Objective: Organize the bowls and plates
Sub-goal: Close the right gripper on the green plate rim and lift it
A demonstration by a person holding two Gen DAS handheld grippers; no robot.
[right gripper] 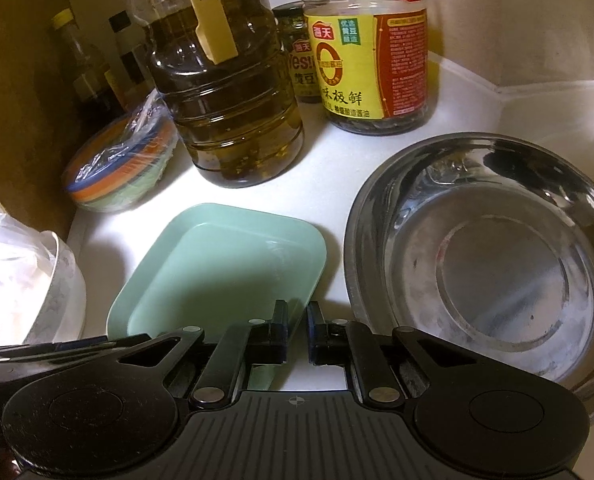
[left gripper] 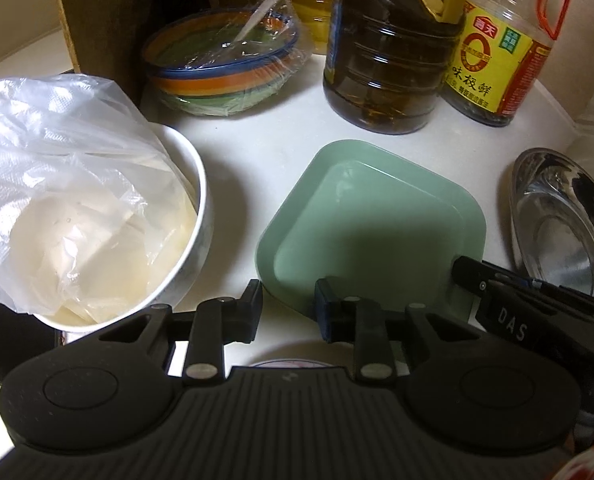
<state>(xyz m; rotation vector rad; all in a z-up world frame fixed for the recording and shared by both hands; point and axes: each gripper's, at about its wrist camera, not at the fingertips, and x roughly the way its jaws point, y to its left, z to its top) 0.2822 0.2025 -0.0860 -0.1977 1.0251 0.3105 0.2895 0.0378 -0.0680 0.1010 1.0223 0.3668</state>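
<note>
On the white worktop (right gripper: 329, 152) I see a steel bowl (right gripper: 485, 256) beside a green square plate (right gripper: 225, 264). My right tool (right gripper: 297, 330) is pinched narrow on the plate's near right rim; my left tool (left gripper: 289, 312) straddles its near left rim, pads apart.

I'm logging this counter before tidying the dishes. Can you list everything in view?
square plate: one, pale green, middle of the counter, near edge at both grippers
metal bowl: one, silver, right of the plate
white bowl: one, holds a clear plastic bag, left of the plate
striped bowl: one, orange, blue and green, under plastic wrap, back left
oil jug: one, clear with dark oil, behind the plate
sauce bottle: one, yellow label, back right
small jar: one, green label, between them
left hand-held gripper: black, slightly apart at the plate's edge
right hand-held gripper: black, closed at the plate's corner
</note>
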